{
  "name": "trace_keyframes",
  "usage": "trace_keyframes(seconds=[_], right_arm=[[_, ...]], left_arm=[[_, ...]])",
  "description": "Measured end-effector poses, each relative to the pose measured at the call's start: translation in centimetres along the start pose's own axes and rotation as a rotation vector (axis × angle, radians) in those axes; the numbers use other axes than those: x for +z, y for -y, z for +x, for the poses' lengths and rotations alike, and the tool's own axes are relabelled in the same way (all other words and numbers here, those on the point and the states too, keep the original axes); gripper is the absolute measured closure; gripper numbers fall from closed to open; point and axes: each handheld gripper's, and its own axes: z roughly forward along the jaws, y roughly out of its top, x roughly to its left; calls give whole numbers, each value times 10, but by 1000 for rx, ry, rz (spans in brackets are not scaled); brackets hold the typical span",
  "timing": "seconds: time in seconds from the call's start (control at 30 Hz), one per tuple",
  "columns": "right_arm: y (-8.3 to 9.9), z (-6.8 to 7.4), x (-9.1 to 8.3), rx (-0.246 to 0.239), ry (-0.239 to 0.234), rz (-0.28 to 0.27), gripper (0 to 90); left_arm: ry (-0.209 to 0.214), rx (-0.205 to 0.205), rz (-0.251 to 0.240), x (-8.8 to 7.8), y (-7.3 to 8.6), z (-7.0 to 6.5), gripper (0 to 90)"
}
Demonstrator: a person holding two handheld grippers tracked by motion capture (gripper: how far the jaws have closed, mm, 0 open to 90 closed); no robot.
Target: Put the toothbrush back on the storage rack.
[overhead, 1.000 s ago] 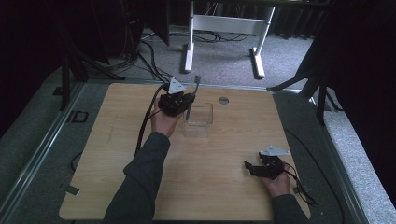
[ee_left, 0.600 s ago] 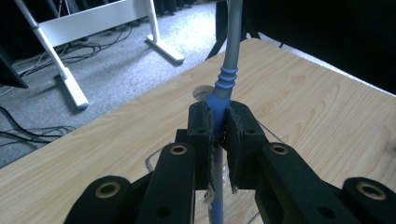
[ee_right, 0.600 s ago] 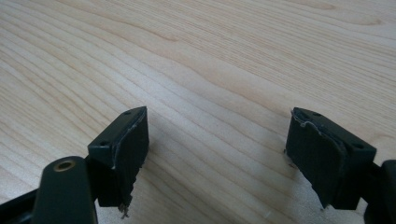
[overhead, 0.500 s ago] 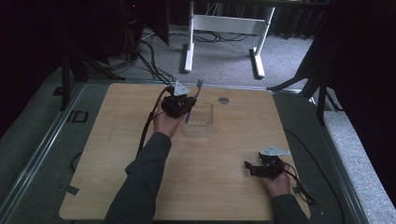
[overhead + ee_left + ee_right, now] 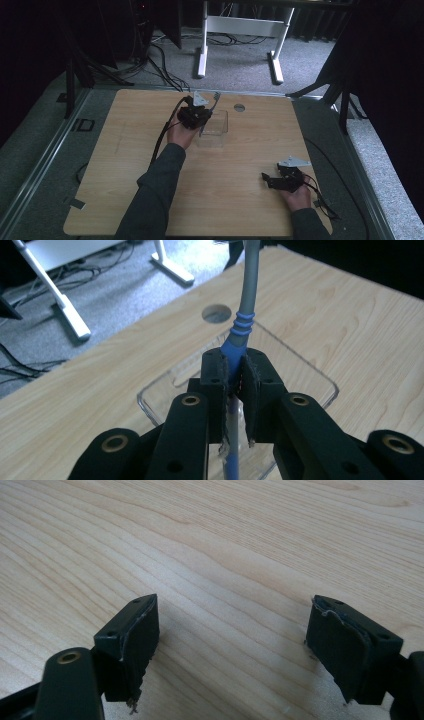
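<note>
My left gripper (image 5: 202,121) (image 5: 235,371) is shut on a slim tool with a grey shaft and a blue ribbed grip (image 5: 239,335). The tool (image 5: 214,101) stands nearly upright, its lower end hidden behind the jaws, over a clear plastic tray (image 5: 218,131) (image 5: 306,371) at the table's far middle. Whether it touches the tray I cannot tell. My right gripper (image 5: 266,179) (image 5: 232,642) rests low over the bare wood at the near right, jaws wide open with nothing between them.
A round cable hole (image 5: 239,107) (image 5: 216,313) lies just beyond the tray. The wooden table (image 5: 125,165) has bare room left and in front. A white desk frame (image 5: 240,30) and cables stand on the floor behind.
The left hand has sunk and shifted slightly right toward the tray, carrying the tool with it. The right hand has not moved.
</note>
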Motion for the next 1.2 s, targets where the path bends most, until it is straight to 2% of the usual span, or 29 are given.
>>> trace_keyframes(seconds=[0.13, 0.17, 0.27, 0.33, 0.4, 0.5, 0.6, 0.7, 0.73, 0.9, 1.0, 1.1, 1.2], right_arm=[[0, 0, 0, 0, 0, 0, 209], [0, 0, 0, 0, 0, 0, 209], [0, 0, 0, 0, 0, 0, 209], [0, 0, 0, 0, 0, 0, 209], [0, 0, 0, 0, 0, 0, 208], [0, 0, 0, -1, 0, 1, 208], [0, 0, 0, -1, 0, 1, 208], [0, 0, 0, -1, -1, 1, 208], [0, 0, 0, -1, -1, 1, 208], [0, 0, 0, -1, -1, 1, 207], [0, 0, 0, -1, -1, 1, 207], [0, 0, 0, -1, -1, 1, 207], [0, 0, 0, -1, -1, 1, 208]], left_arm=[[4, 3, 35, 6, 5, -3, 808], [3, 15, 50, 7, 9, -4, 809], [9, 11, 52, 8, 13, -5, 808], [9, 17, 77, 10, 18, -4, 802], [10, 12, 67, 8, 20, -4, 757], [-6, -8, 10, 0, 21, -2, 629], [-7, -22, -27, -10, 21, 1, 568], [-8, -25, -34, -13, 21, 2, 548], [-12, -39, -52, -20, 22, 6, 548], [-28, -60, -78, -32, 24, 12, 527], [-49, -97, -91, -42, 29, 21, 518], [-58, -112, -93, -46, 34, 25, 510], [-85, -151, -81, -52, 47, 36, 496]])
